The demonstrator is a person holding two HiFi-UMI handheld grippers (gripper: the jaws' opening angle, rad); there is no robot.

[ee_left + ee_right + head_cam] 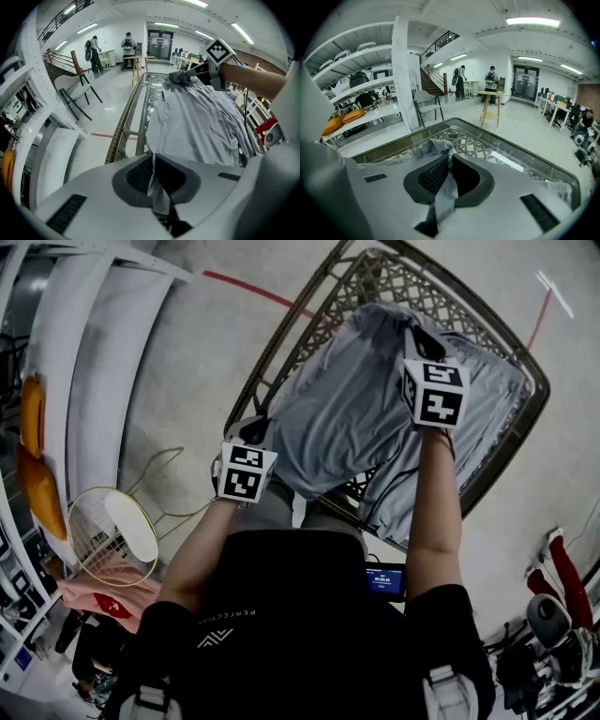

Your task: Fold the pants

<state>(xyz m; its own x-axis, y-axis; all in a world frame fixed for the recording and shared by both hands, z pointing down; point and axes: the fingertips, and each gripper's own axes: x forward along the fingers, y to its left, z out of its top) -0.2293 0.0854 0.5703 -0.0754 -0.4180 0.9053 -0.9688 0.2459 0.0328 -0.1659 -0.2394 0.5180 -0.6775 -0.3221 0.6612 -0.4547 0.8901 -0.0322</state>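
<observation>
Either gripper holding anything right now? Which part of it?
Both hold the pants. The left gripper is shut on the fabric edge at the near end; the right gripper is shut on a bunched edge at the far end.

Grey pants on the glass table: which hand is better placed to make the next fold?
Right, probably. The right tongs are shut on the far end of the light grey fabric pants, free to draw it back over the glass-topped wicker table. The left tongs pinch the near edge, a natural anchor.
</observation>
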